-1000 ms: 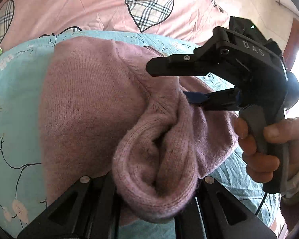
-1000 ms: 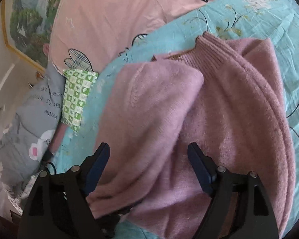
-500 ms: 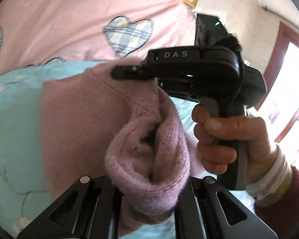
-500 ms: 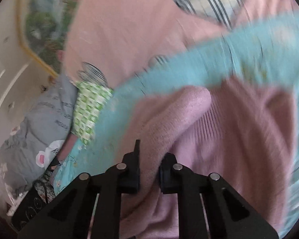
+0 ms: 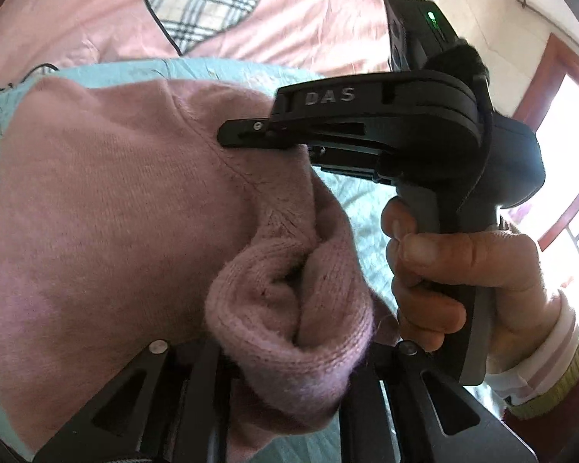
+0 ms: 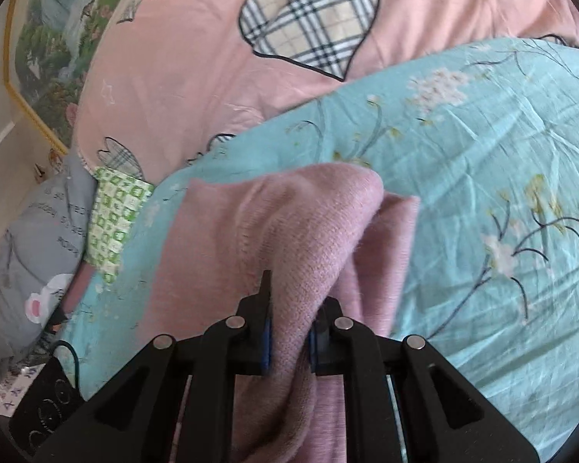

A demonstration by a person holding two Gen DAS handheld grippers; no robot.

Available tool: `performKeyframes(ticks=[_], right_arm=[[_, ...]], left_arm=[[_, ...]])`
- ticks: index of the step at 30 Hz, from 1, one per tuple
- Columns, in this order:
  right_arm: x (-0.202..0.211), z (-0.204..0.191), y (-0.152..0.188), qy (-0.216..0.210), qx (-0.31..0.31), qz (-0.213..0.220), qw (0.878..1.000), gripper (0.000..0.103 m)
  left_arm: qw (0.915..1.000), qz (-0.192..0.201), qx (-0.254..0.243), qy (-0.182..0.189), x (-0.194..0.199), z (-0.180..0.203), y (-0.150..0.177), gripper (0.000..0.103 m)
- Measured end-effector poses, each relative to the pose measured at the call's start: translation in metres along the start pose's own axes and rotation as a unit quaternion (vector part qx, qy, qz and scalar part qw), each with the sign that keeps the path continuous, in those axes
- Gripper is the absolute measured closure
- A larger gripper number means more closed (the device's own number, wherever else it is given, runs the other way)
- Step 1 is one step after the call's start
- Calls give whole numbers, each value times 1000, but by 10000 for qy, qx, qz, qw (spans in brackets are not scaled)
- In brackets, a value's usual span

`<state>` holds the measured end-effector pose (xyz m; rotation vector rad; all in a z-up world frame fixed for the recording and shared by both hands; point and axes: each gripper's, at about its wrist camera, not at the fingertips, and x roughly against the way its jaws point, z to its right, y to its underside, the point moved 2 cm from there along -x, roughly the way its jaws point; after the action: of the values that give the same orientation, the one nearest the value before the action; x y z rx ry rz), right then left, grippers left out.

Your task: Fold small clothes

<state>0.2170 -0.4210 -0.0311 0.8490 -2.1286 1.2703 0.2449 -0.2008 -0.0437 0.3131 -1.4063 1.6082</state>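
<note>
Sweater (image 6: 285, 231) bunched in both claws, L (image 5: 289, 351) & R (image 6: 289, 341) clamped on knit.

Right gripper (image 6: 289, 341) pinches a fold of pink sweater (image 6: 281, 231), raised above a teal floral sheet (image 6: 482, 162); pink heart-print duvet (image 6: 197, 58) lies behind.

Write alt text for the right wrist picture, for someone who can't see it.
A black gripper pinches a fold of a pink knitted sweater above a turquoise flowered quilt. Behind lies a pink bedcover with checked hearts.
</note>
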Motion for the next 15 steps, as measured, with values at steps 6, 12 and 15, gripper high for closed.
performKeyframes(ticks=[6, 12, 15], right_arm=[[6, 10, 11, 61, -88, 50, 9999, 86], [25, 11, 21, 275, -272, 311, 9988, 68], [35, 9, 28, 275, -315, 382, 9984, 46]], left_arm=[[9993, -146, -98, 315, 7, 0, 7, 54], [9988, -205, -125, 415, 32, 2, 23, 43], [9990, -115, -29, 440, 51, -7, 25, 40]])
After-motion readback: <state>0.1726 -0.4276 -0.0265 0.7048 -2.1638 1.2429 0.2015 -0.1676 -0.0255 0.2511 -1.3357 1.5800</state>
